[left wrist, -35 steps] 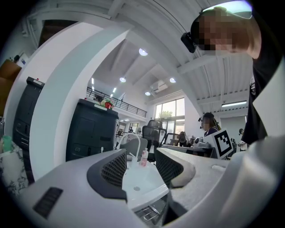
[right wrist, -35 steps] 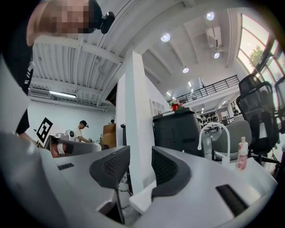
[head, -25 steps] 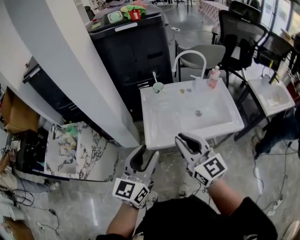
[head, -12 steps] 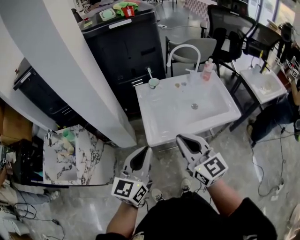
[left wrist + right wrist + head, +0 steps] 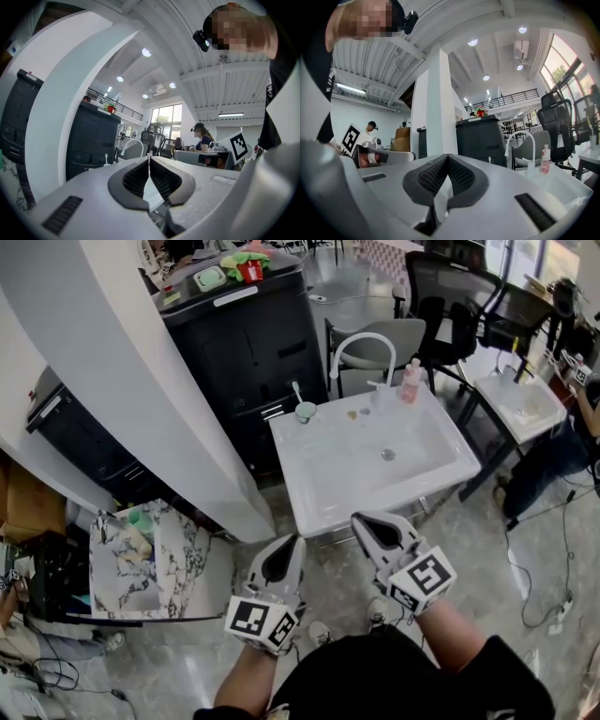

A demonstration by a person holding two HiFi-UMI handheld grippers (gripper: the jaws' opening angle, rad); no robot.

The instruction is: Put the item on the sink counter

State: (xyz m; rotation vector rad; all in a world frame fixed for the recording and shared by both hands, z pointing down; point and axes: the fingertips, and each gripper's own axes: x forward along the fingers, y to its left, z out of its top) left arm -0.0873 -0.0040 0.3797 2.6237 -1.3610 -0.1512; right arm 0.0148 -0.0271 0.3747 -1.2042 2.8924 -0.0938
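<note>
1. Head view: left gripper (image 5: 289, 542) and right gripper (image 5: 364, 519) sit side by side just in front of the sink counter (image 5: 314, 507), not touching it.
2. Left and right gripper views: both sets of jaws are clenched tip to tip, with nothing between them.
3. Can't tell which thing the task means. Along the counter's back edge are a cup (image 5: 306, 412) and a pink bottle (image 5: 410, 382), the bottle beside the faucet (image 5: 361, 341).

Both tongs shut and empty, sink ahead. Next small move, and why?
Probably open the left tongs and swing toward the marble-patterned side stand at left, where small green items sit. Left and right tongs are shut on nothing, short of the white ceramic sink counter, so nothing can be placed yet. Which item is meant is unclear.
</note>
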